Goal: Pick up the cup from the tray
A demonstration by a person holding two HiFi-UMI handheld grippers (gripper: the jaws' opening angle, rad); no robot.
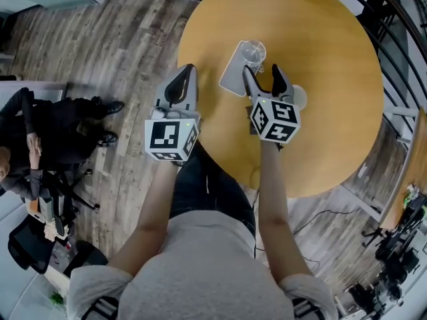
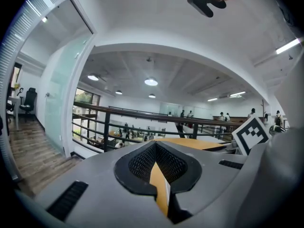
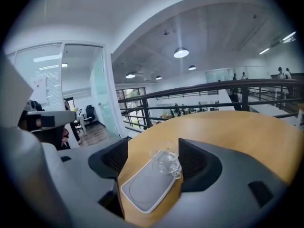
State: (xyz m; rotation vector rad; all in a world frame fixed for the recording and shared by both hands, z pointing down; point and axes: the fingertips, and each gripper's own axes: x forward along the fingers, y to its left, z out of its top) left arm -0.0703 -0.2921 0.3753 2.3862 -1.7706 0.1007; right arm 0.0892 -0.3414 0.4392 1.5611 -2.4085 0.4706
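right tongs (image 1: 261, 73): spread wide, empty, near tray (image 1: 230, 79)
left tongs (image 1: 185, 72): clenched, empty
risk: I clip the cup (image 1: 253, 51) at tray's far end, it tips

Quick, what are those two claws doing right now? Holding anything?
Left gripper: closed, empty.
Right gripper: open, empty; the cup sits on the tray ahead of it, untouched.
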